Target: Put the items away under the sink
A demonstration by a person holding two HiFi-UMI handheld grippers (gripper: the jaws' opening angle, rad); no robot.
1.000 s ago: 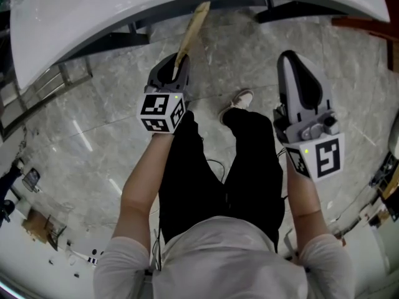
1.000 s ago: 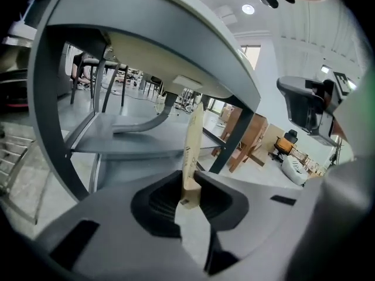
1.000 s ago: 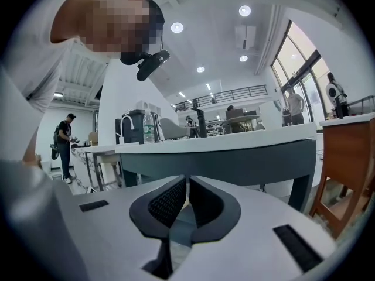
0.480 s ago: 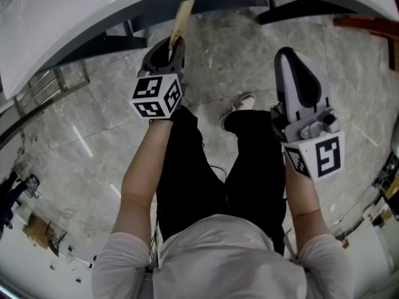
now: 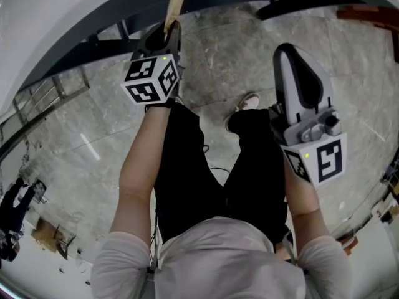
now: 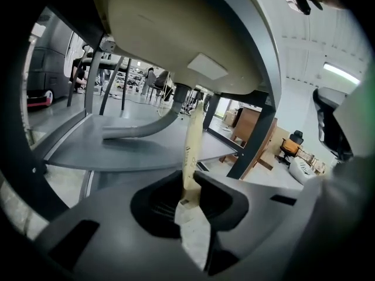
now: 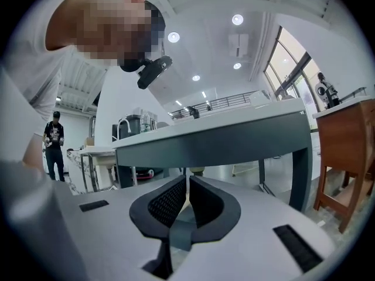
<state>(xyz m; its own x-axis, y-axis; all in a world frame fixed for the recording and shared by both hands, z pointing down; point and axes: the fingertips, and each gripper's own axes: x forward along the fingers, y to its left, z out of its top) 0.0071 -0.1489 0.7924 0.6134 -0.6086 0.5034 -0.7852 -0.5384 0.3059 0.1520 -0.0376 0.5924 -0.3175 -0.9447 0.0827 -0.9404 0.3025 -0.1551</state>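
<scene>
1. Long cream stick (image 6: 191, 148): its lower end is gripped by the left gripper (image 6: 190, 186), jaws clenched on it. The free end runs straight out ahead of the jaws and slightly up.
2. The stick's long axis follows the line the jaws point along, so its tip goes in first.
3. Ahead of the jaws and below the tip is the grey shelf (image 6: 117, 151) under the sink basin (image 6: 176, 34). The drain pipe (image 6: 137, 127) lies left of the stick. The tip is near the basin's underside; I cannot tell whether it touches.
4. Right gripper (image 7: 187, 183): jaws pressed together, nothing between them, facing the tabletop (image 7: 222, 139) edge-on.
5. Judgement: the left hand is nearer the shelf. The tip needs dipping below the basin, right of the pipe.
</scene>
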